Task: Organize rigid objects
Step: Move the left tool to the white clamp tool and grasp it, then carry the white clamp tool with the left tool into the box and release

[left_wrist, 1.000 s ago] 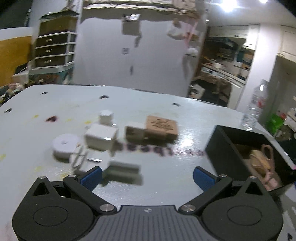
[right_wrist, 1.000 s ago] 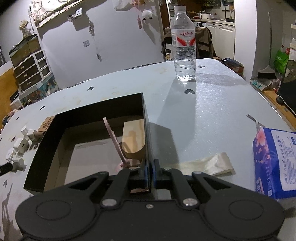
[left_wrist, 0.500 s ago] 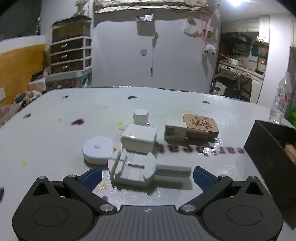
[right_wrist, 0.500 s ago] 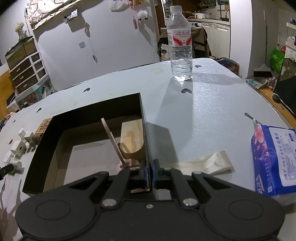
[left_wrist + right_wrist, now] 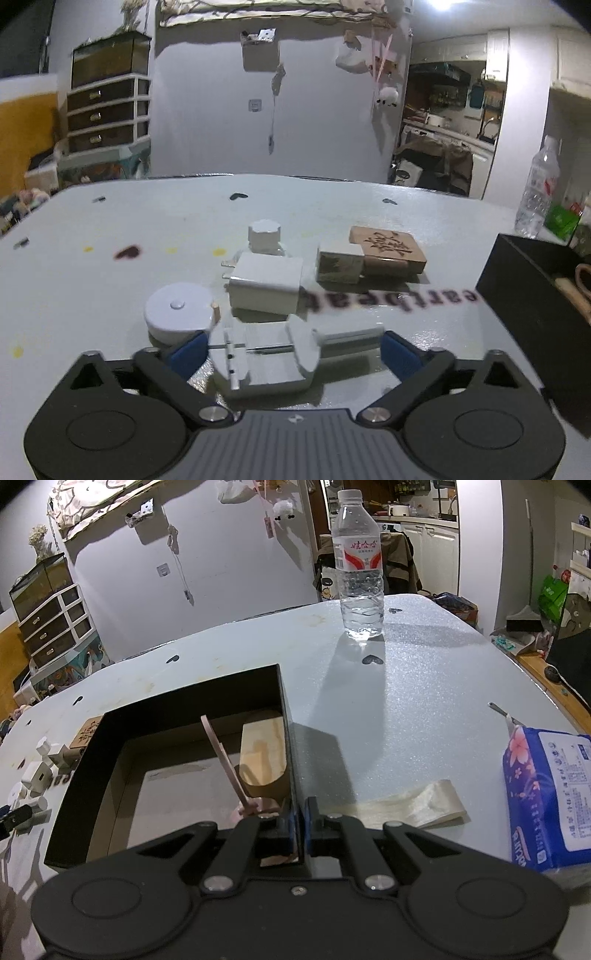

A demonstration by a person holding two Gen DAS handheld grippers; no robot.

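Two claws, left claw (image 5: 291, 349) closing around white tool (image 5: 266, 356), right claw (image 5: 298, 821) clamping box wall (image 5: 287, 738)

At the lower middle of the frame, the left tool (image 5: 291, 349) is closing its jaws around a white gadget (image 5: 264, 360) lying on the surface (image 5: 110, 295); contact seems likely but blurred.

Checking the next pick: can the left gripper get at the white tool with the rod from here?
Probably yes. The left gripper already straddles the white tool, its jaws just closing in around it without clearly pressing yet. The white disc crowds the left finger, but nothing blocks the grip.
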